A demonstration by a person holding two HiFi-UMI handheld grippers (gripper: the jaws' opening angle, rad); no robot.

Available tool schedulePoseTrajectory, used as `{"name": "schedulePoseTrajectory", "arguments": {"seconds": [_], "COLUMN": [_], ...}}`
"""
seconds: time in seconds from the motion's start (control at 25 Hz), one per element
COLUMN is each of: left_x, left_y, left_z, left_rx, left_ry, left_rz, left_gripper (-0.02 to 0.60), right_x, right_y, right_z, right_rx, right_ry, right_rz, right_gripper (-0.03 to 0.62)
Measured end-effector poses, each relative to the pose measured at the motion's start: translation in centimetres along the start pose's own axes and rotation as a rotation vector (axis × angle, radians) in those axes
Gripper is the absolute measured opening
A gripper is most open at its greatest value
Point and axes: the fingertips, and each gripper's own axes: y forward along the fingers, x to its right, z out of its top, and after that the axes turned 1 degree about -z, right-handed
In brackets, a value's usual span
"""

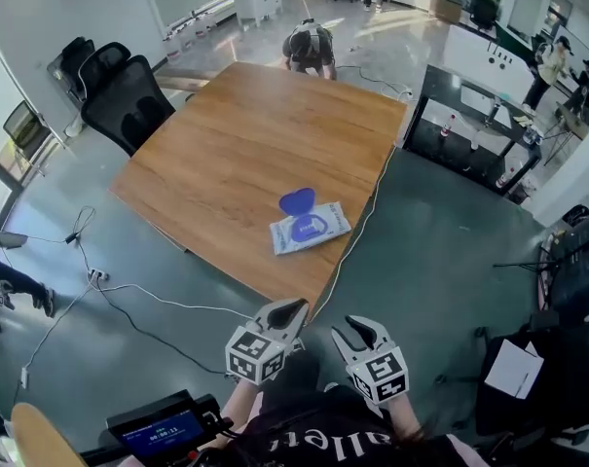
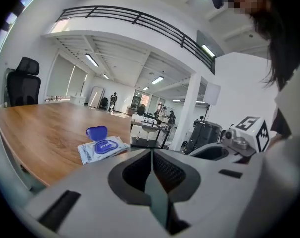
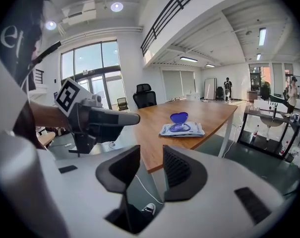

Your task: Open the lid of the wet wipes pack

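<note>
The white wet wipes pack [image 1: 311, 229] lies near the wooden table's [image 1: 216, 144] near corner, its blue lid [image 1: 296, 201] flipped up and open. Both grippers hover off the table's edge, close to my body and well short of the pack. My left gripper [image 1: 292, 309] has its jaws pressed together with nothing between them [image 2: 151, 155]. A gap shows between the jaws of my right gripper [image 1: 360, 329], which is open and empty [image 3: 151, 157]. The pack [image 2: 103, 148] sits ahead to the left in the left gripper view. It appears straight ahead [image 3: 181, 129] in the right gripper view.
Black office chairs [image 1: 119, 95] stand at the table's left side. Cables [image 1: 148, 305] trail over the floor on the left. A person crouches beyond the far corner [image 1: 311, 49]. A black desk [image 1: 469, 125] stands to the right.
</note>
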Motion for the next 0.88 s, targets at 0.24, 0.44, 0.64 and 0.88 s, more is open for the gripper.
{"name": "schedulePoseTrajectory", "arguments": {"seconds": [0.24,0.44,0.64,0.88], "left_x": [7.7,11.7,12.3,12.3], "left_y": [-3.4,-6.1,-9.2,-11.4], "left_z": [-5.3,-8.6,-9.1,-9.0], "left_rx": [0.006,0.011,0.027,0.038], "left_ry": [-0.048,-0.074,-0.070,-0.074], "left_rz": [0.032,0.062,0.128,0.158], "left_gripper": [0.015,0.015,0.015,0.015], "right_x": [-2.0,-4.6,-7.1,-8.7], "right_y": [-6.8,-9.5,-10.2,-10.8], "right_z": [-4.6,-7.6,-8.2,-7.5], "right_rx": [0.026,0.012,0.023,0.034], "right_ry": [0.046,0.046,0.056,0.075], "right_rz": [0.022,0.075,0.124,0.144], "right_gripper": [0.146,0.146,0.146,0.144]}}
